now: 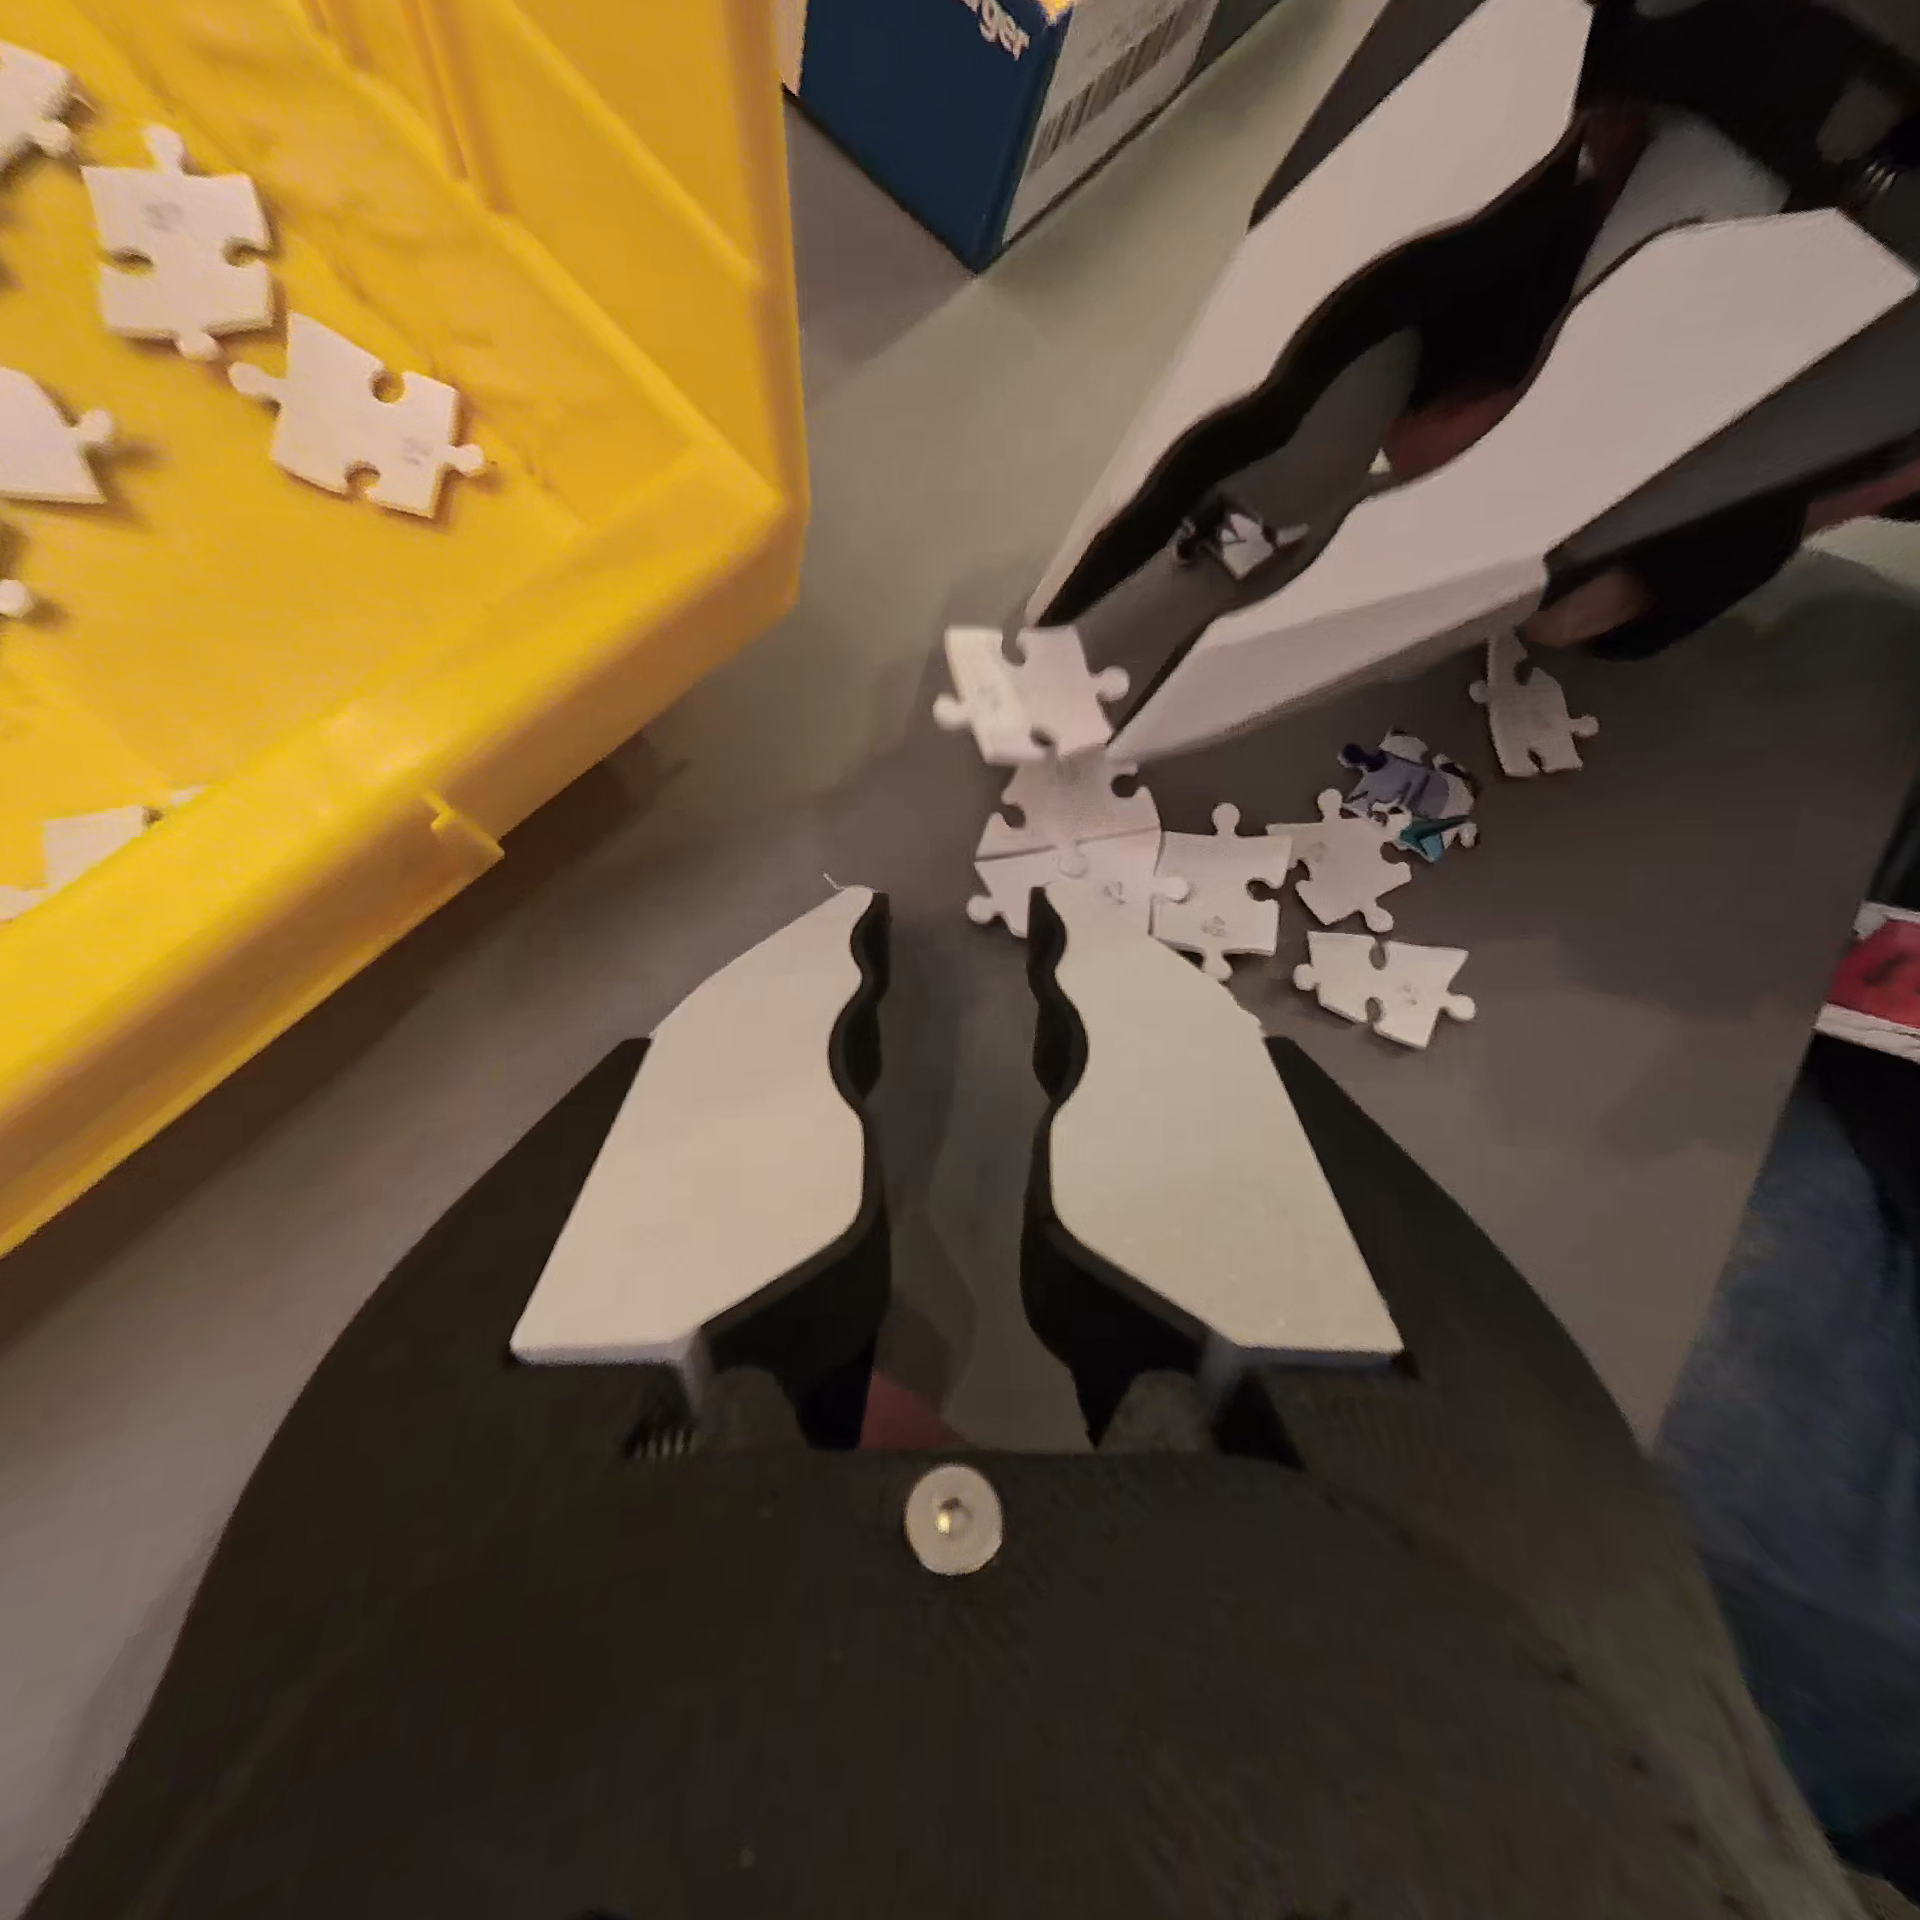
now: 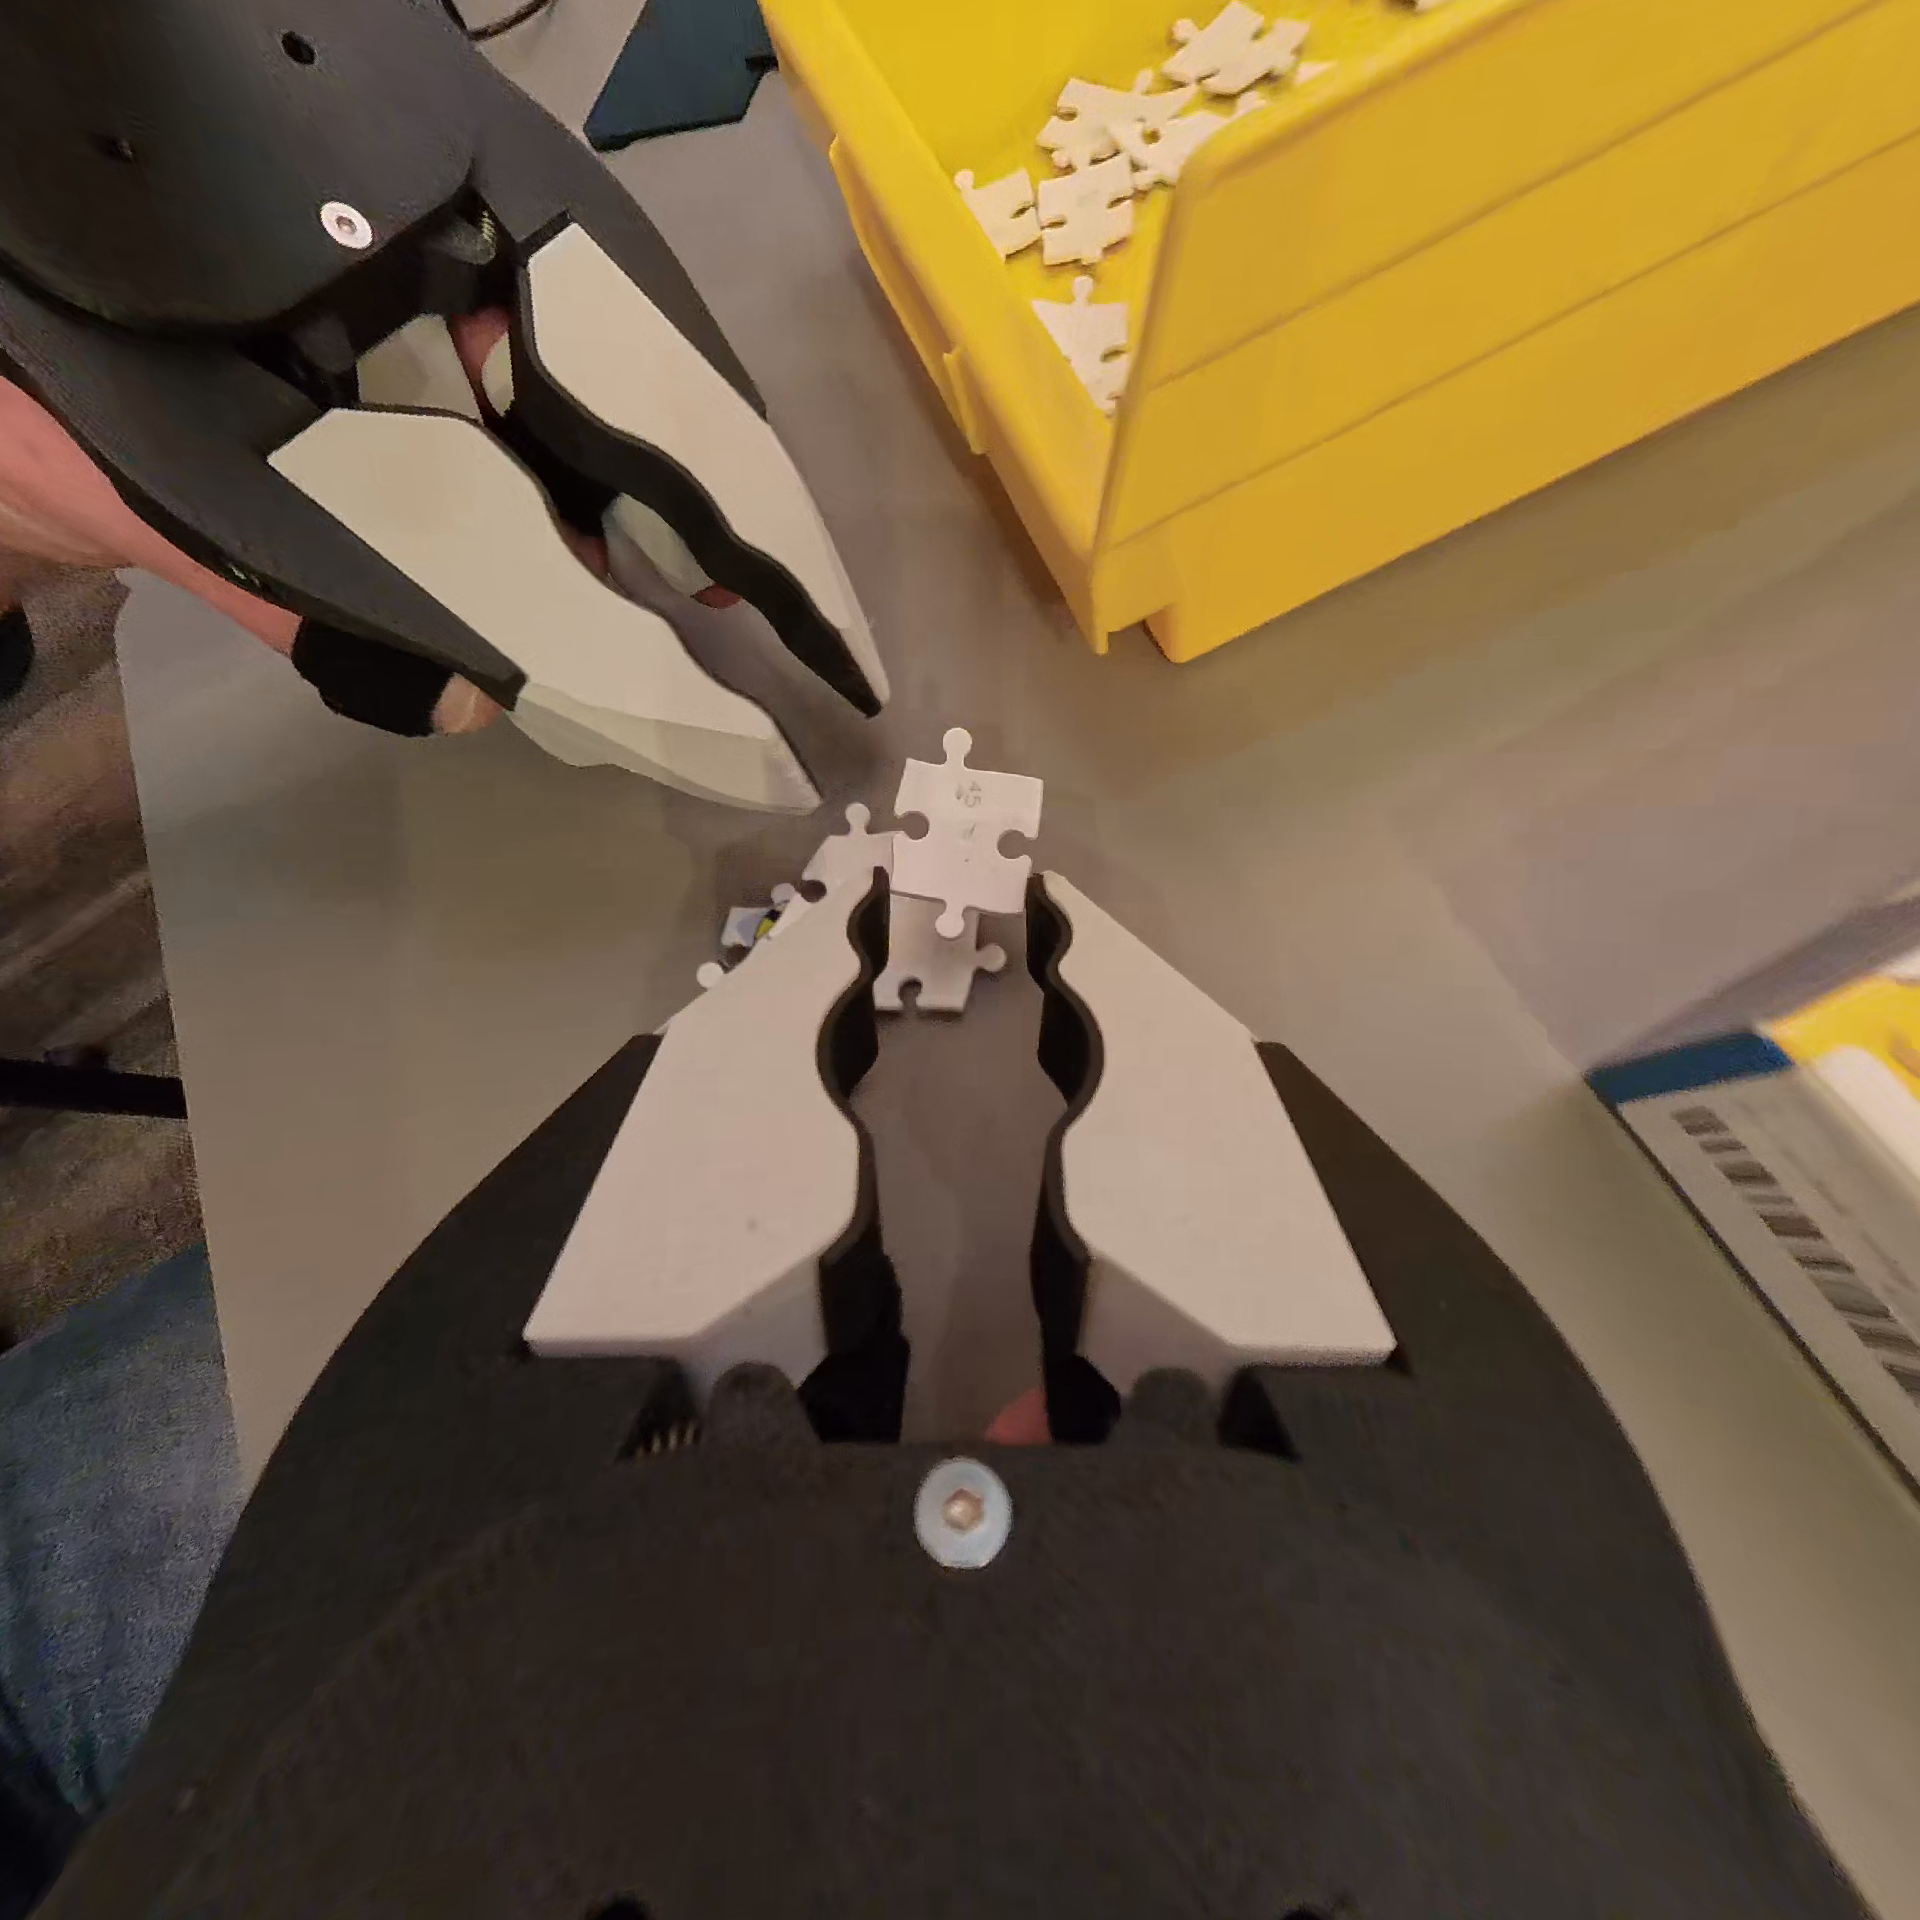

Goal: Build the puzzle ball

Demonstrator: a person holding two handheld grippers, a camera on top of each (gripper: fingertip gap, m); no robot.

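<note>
Puzzle piece (image 2: 966, 842) standing pinched in right gripper (image 2: 958, 894), centre, above joined cluster (image 1: 1081, 852) | left gripper (image 1: 956, 920) gaping, empty, at 10 o'clock in right wrist view | advice: steadying cluster, aligning tabs, pressing gently | yellow bin (image 2: 1351, 416) at 1 o'clock

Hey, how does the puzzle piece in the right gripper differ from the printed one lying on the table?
The white puzzle piece is pinched at the right gripper tips, lifted, blank side showing. The blue-printed puzzle piece lies loose on the grey table, picture side up, untouched. Both are small knobbed jigsaw pieces.
</note>
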